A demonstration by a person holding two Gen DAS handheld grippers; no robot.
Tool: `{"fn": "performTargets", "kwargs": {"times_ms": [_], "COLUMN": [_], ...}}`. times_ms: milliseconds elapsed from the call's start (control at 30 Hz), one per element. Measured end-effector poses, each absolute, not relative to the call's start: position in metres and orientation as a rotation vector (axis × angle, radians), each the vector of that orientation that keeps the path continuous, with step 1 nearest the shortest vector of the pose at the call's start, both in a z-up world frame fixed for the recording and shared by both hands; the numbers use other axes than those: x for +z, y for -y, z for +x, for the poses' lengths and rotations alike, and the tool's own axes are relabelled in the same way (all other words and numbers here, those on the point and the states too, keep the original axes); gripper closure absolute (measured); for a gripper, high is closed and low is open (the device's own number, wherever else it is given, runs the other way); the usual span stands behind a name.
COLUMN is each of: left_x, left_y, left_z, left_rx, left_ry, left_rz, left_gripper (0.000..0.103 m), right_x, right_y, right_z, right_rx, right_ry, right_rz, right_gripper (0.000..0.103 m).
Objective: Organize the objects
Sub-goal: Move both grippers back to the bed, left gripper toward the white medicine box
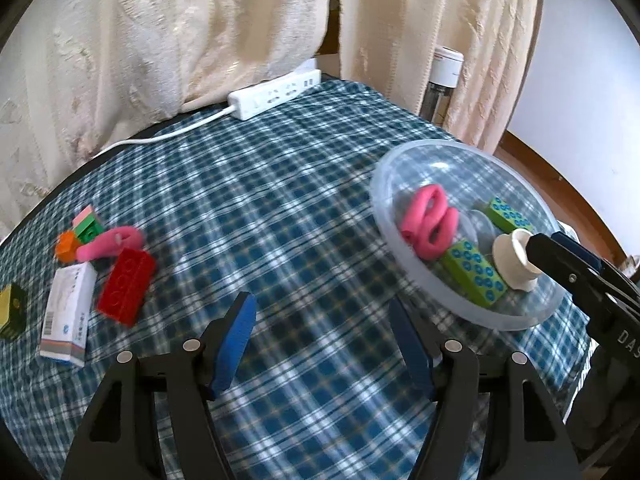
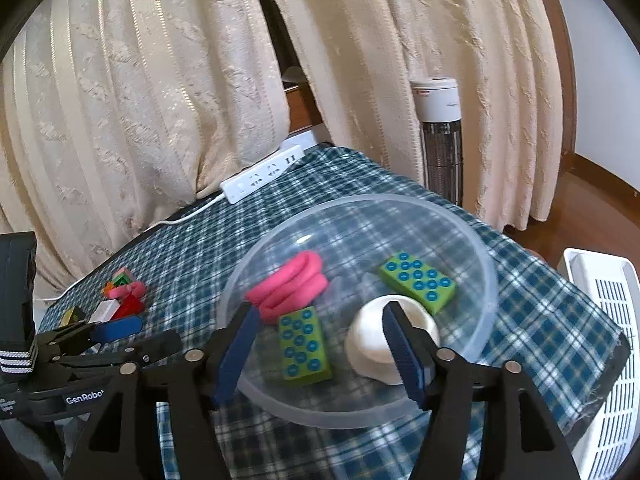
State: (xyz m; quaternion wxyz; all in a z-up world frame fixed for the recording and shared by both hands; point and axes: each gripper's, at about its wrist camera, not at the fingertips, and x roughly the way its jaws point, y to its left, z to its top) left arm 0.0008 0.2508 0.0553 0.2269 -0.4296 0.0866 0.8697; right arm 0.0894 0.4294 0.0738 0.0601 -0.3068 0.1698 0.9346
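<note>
A clear plastic bowl (image 1: 400,264) (image 2: 490,280) sits on the checked tablecloth. It holds a pink ring toy (image 1: 430,222) (image 2: 292,284), two green studded bricks (image 1: 474,270) (image 2: 304,344), and a white cup (image 1: 514,258) (image 2: 368,344) lying on its side. My right gripper (image 2: 320,340) is open above the bowl, its right finger at the cup's mouth; it also shows in the left wrist view (image 1: 560,260). My left gripper (image 1: 322,328) is open and empty over the cloth. At the left lie a red brick (image 1: 126,284), a pink ring (image 1: 108,242) and a white box (image 1: 68,316).
A white power strip (image 1: 274,94) with its cord lies at the table's far edge by the curtains. A green-pink block (image 1: 86,226), an orange piece (image 1: 66,246) and a dark box (image 1: 12,310) lie at the left. A white basket (image 2: 608,344) stands right of the table.
</note>
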Motion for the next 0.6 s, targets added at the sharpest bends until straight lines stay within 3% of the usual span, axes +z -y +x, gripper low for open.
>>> {"fn": "performTargets", "kwargs": {"times_ms": [600], "left_x": [0.049], "left_y": [-0.175], "left_z": [-0.013], "left_rx": [2.488], "left_ry": [-0.135], "left_rz": [-1.238], "left_gripper": [0.032], "right_x": [0.073], "right_y": [-0.368], "right_z": [0.068], "right_rx": [2.903], "right_ry": [-0.446], "right_rz": [-1.045], "right_gripper": [0.025]}}
